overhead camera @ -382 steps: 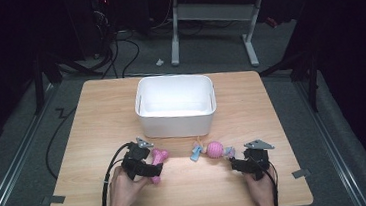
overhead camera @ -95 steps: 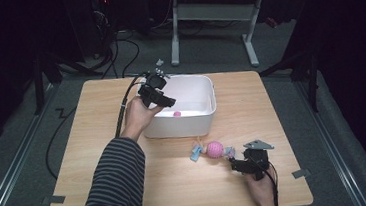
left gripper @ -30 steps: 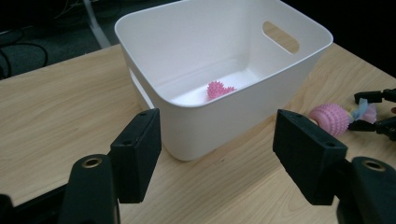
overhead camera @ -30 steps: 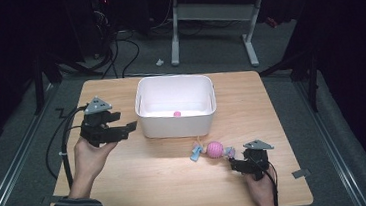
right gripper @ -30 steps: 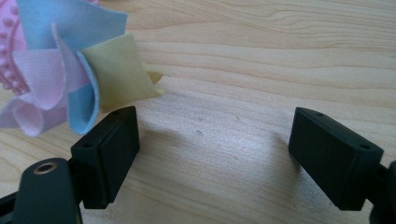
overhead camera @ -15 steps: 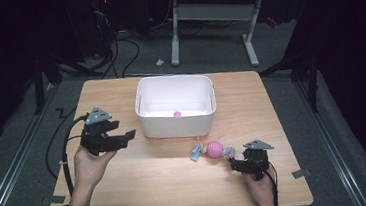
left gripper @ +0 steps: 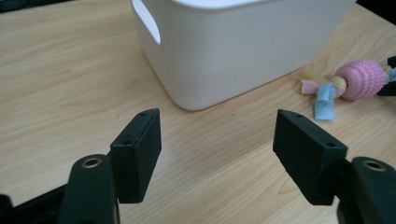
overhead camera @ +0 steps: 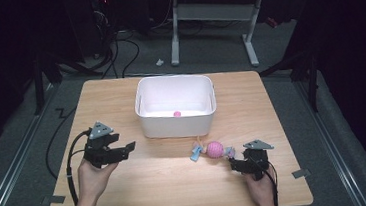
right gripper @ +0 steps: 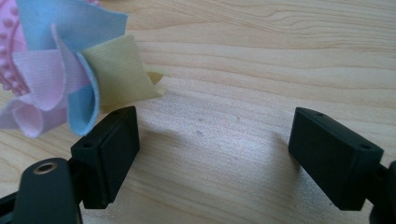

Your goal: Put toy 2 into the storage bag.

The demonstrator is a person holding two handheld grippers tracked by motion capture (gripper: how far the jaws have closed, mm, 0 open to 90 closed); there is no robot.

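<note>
From the high view, I am holding my left gripper (overhead camera: 130, 148) over the left side of the wooden table (overhead camera: 271, 105), just beside the white bin (overhead camera: 177, 126), with its jaws spread and nothing between them. My right gripper (overhead camera: 233, 164) is sitting low near the front right, pointing at the pink knobbly ball toy (overhead camera: 214, 149) with cloth strips, which is lying on the table in front of the bin. A small pink thing (overhead camera: 177, 114) is lying inside the bin. Around the table I am seeing dark floor, cables and a white desk frame (overhead camera: 213, 15) behind.

In the left gripper view, I am looking between two wide-open pads at bare wood; the bin's corner (left gripper: 219, 56) is standing ahead, and the toy (left gripper: 359, 79) is lying off to the right past it, with the bin partly blocking the way.

In the right gripper view, my jaws are standing apart over empty wood, and the toy's blue, pink and yellow strips (right gripper: 74, 70) are lying just beside the left pad (right gripper: 112, 149); I cannot tell whether they are touching it. This close view is showing the fabric folds.
</note>
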